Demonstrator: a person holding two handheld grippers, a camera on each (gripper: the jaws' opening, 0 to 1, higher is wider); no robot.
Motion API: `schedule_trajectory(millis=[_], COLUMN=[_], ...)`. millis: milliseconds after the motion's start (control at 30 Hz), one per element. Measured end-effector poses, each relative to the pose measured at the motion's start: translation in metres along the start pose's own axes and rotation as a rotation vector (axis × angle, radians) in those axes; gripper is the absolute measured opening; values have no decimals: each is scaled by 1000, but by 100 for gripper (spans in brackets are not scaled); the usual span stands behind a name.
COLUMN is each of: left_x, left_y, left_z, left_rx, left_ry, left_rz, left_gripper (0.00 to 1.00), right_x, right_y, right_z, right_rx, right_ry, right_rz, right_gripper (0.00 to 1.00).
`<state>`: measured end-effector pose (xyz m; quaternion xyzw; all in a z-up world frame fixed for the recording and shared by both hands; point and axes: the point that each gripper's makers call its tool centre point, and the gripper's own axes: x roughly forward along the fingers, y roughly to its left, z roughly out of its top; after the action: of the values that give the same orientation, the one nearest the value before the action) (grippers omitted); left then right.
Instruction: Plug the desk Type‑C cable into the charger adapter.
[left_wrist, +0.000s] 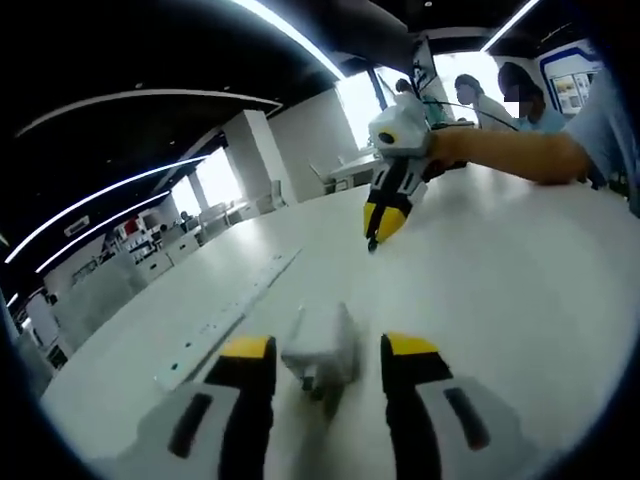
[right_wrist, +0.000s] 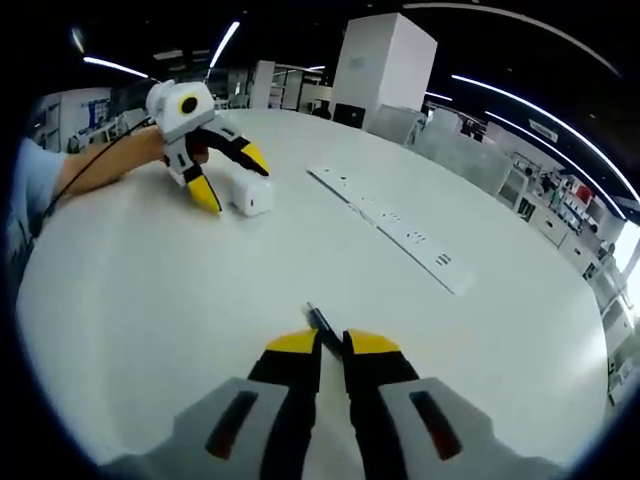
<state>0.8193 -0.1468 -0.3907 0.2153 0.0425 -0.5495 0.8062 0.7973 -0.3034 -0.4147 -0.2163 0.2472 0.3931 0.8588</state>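
Observation:
A white charger adapter (left_wrist: 318, 352) lies on the white table (left_wrist: 520, 290), between the jaws of my left gripper (left_wrist: 329, 347). That gripper is open, with a small gap on each side of the adapter. Farther back, a hand holds my right gripper (left_wrist: 383, 222) tip-down over the table. In the right gripper view, my right gripper (right_wrist: 333, 342) is shut on the dark plug end of the Type-C cable (right_wrist: 317, 322), which sticks out past its yellow tips. At the far left there, the left gripper (right_wrist: 230, 178) straddles the adapter (right_wrist: 250, 196).
A long white power strip (left_wrist: 228, 315) lies on the table left of the adapter, also seen as the power strip (right_wrist: 392, 217) running diagonally. A person's forearm (left_wrist: 510, 155) reaches in from the right. People sit behind the table at the far edge (left_wrist: 470, 95).

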Motion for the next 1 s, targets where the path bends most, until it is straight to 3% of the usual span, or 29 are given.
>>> schedule_trajectory(millis=[333,467,767,1000], left_x=[2,-1,-10,-17], left_y=[2,1,-7,-9], left_z=[3,4,6,5], left_rx=[5,-3,9,-28], left_ry=[-5,-4,-18,-23], left_rz=[40,40,-19,-78], left_gripper=[29,29,28,28], right_x=[1,1,2,2], right_y=[0,0,-1,0], right_z=[2,2,3,3], right_rx=[-4,-7,-12,-17], right_ry=[-4,-4,3,6], right_rz=[-2,-4,-9,-7], right_gripper=[12,12,12,11])
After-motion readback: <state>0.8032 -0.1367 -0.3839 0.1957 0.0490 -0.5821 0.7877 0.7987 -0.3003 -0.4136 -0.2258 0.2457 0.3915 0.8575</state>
